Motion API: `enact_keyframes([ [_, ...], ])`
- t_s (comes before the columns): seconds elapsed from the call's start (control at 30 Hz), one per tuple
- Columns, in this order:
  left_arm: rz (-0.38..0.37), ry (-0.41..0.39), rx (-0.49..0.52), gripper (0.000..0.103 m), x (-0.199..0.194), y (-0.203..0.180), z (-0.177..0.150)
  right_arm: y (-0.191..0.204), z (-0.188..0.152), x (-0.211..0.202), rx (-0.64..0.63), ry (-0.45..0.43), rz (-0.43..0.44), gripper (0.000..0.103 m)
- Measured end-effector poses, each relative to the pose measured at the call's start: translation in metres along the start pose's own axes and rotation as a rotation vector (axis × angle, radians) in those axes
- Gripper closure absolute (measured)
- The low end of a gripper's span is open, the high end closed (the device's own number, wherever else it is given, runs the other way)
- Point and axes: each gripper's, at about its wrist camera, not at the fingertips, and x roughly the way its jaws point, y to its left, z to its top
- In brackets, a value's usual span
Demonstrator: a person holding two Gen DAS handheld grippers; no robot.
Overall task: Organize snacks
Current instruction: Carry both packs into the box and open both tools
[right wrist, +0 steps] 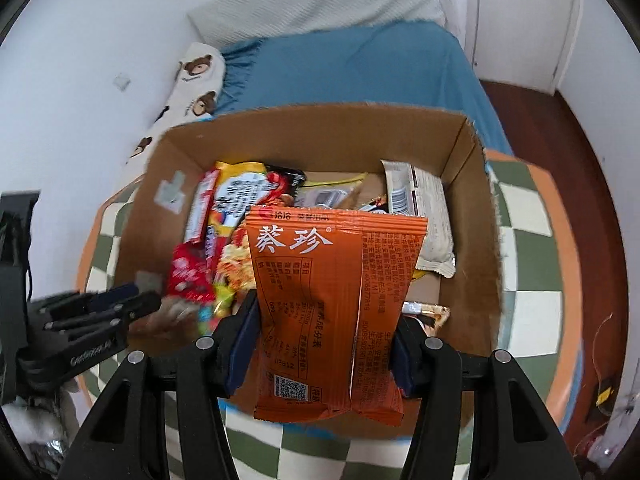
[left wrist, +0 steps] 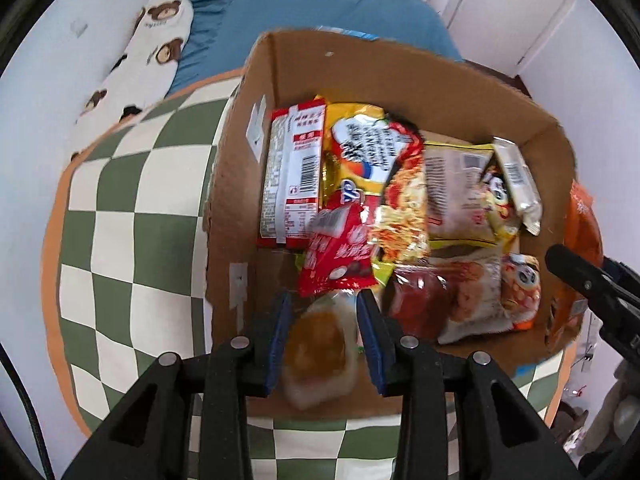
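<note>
Right now the orange snack packet (right wrist: 332,312) stands upright between the blue pads of the right tool (right wrist: 326,340), which is clenched on its lower half; its long axis runs up and down, along the fingers, and it hangs over the near wall of the cardboard box (right wrist: 320,136). So the box lies directly ahead and below this packet, and I judge that the coming move only needs a short push forward and a release. The left tool (left wrist: 322,336) grasps a small clear wrapped snack (left wrist: 320,356) with a yellow-orange filling, blurred, also just over the near wall, at the left part of the box. Inside the box there are already many snacks: a red and white carton (left wrist: 290,176) along the left wall, a yellow noodle bag (left wrist: 368,148), a small red packet (left wrist: 340,252). The free space seems to be at the right side, nearer to the right tool. The box rests on a green and white checkered surface (left wrist: 120,220), with a blue bed (right wrist: 360,68) behind it.
</note>
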Motion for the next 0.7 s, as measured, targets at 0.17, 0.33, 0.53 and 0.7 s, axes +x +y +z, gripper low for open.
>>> enact_keyframes([
  [0.17, 0.014, -0.006, -0.021, 0.026, 0.011, -0.002, 0.008, -0.013, 0.003, 0.034, 0.019, 0.065, -0.054, 0.007],
  [0.33, 0.000, -0.022, 0.002, 0.004, 0.016, -0.013, 0.010, -0.025, -0.001, 0.040, 0.047, 0.070, -0.081, 0.007],
  [0.53, 0.012, -0.038, 0.029, 0.002, 0.019, -0.026, 0.012, -0.030, -0.010, 0.034, 0.037, 0.046, -0.148, 0.006],
  [0.7, 0.004, -0.062, 0.043, 0.002, 0.011, -0.035, 0.015, -0.030, -0.017, 0.020, 0.025, 0.016, -0.183, 0.005],
])
